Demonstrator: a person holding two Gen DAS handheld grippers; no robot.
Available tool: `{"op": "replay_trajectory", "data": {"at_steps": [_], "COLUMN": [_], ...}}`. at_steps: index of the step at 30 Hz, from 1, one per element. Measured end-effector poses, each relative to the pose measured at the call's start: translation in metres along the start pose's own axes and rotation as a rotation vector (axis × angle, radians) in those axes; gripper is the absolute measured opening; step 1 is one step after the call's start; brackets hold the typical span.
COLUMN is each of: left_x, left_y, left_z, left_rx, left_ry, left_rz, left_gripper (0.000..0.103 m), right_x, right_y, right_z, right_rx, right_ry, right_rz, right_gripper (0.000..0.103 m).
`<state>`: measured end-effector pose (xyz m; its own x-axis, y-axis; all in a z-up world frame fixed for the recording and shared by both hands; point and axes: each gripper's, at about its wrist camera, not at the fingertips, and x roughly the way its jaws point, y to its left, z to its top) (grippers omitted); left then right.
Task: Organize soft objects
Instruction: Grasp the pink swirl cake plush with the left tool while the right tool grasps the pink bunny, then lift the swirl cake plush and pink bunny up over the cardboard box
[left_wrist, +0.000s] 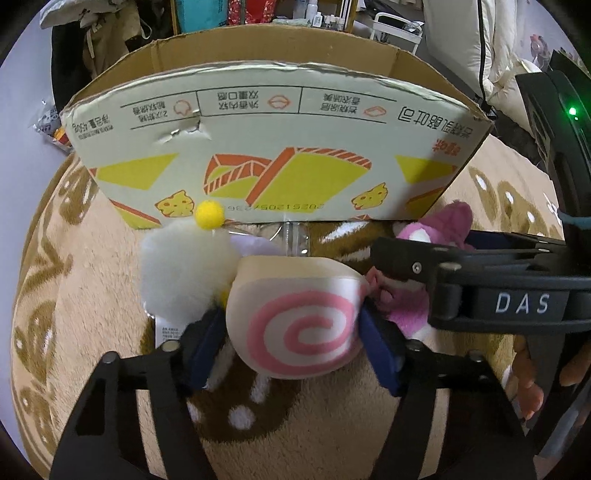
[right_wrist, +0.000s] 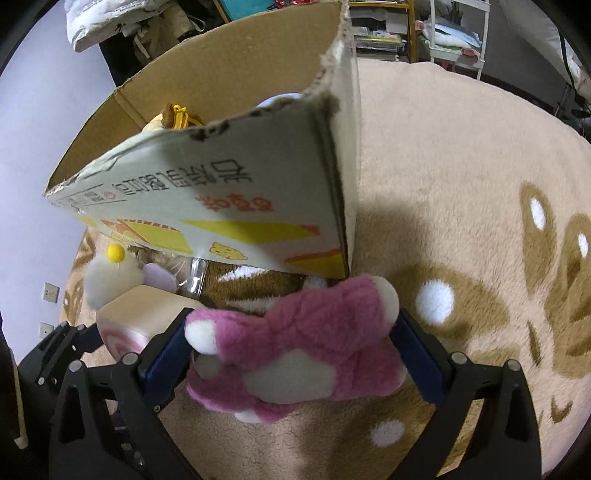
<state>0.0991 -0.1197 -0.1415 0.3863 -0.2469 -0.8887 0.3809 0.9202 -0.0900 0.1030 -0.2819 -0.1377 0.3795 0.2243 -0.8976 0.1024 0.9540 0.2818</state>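
left gripper (left_wrist: 293, 328) jaws pinch the pink swirl roll toy (left_wrist: 299, 325); right gripper (right_wrist: 291, 350) jaws clasp the pink plush (right_wrist: 306, 343), both on the rug (right_wrist: 461, 177) before the cardboard box (left_wrist: 258, 147)

I am kneeling over a beige plush rug (right_wrist: 443, 155) patterned with brown shapes and white dots; a pale lilac wall (right_wrist: 33, 155) carrying two sockets (right_wrist: 50, 293) is standing behind it; cluttered shelving (right_wrist: 391, 33) and white bedding (left_wrist: 465, 40) are crowding the far edge.
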Motion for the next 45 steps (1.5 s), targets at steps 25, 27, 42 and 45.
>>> {"op": "replay_trajectory", "data": {"at_steps": [25, 27, 42, 45], "left_x": [-0.054, -0.060, -0.144, -0.148], "left_y": [0.011, 0.011, 0.024, 0.030], "left_z": [-0.017, -0.019, -0.019, -0.014], "left_rx": [-0.001, -0.001, -0.046, -0.066], "left_ry": [-0.101, -0.118, -0.479, -0.498], "left_rz": [0.081, 0.090, 0.222, 0.220], "left_gripper": [0.043, 0.043, 0.043, 0.043], "right_x": [-0.040, -0.048, -0.132, -0.138], "right_y": [0.018, 0.021, 0.033, 0.033], "right_z": [-0.017, -0.020, -0.031, -0.027], "right_rx": [-0.017, -0.022, -0.048, -0.045], "right_ry": [-0.132, -0.159, -0.478, -0.509], "right_rz": [0.009, 0.010, 0.052, 0.066], "right_gripper": [0.081, 0.081, 0.075, 0.075]}}
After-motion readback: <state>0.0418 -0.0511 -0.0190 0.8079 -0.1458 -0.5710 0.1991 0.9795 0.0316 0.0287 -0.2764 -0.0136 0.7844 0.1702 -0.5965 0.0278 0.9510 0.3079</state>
